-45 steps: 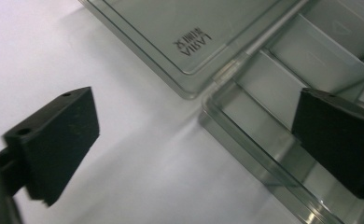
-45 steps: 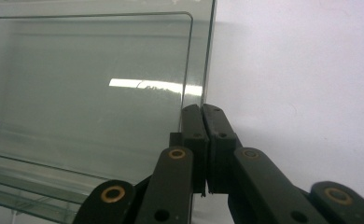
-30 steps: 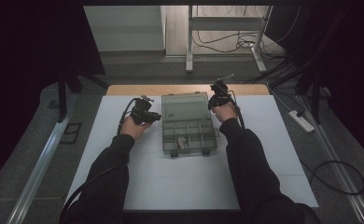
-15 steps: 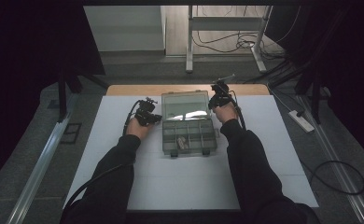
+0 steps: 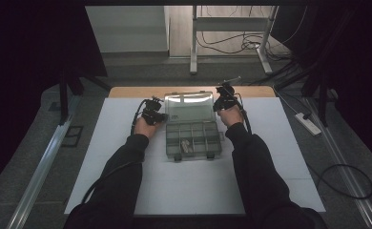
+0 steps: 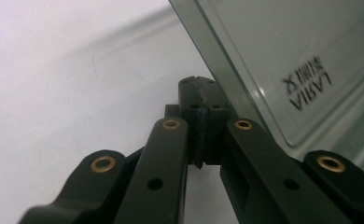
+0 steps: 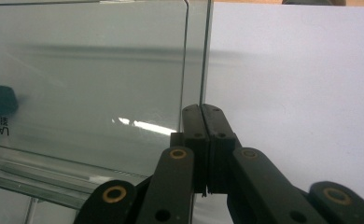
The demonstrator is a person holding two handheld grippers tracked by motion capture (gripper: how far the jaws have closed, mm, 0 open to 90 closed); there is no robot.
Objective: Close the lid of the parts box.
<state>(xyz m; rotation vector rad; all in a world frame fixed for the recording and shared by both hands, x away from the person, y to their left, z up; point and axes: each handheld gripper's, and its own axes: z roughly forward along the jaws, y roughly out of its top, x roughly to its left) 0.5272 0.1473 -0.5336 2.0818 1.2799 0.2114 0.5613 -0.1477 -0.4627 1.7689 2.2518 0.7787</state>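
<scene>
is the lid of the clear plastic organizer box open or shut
Open. The clear lid is swung back from the divided tray, whose compartments lie uncovered, with the left gripper and right gripper at its side edges.

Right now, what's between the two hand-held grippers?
In the high view, the raised clear plastic lid of the compartment box stands between the left hand-held gripper and the right hand-held gripper.

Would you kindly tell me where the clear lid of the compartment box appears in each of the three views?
High view: the clear lid stands open at the table's far middle, between the left gripper and the right gripper.
Left gripper view: the lid fills the upper right, its edge slanting down beside the shut jaws.
Right gripper view: the lid covers the left and centre, its side edge above the shut jaws.
Shared landmark: the lid's printed lettering, at the left edge in the right gripper view.
</scene>
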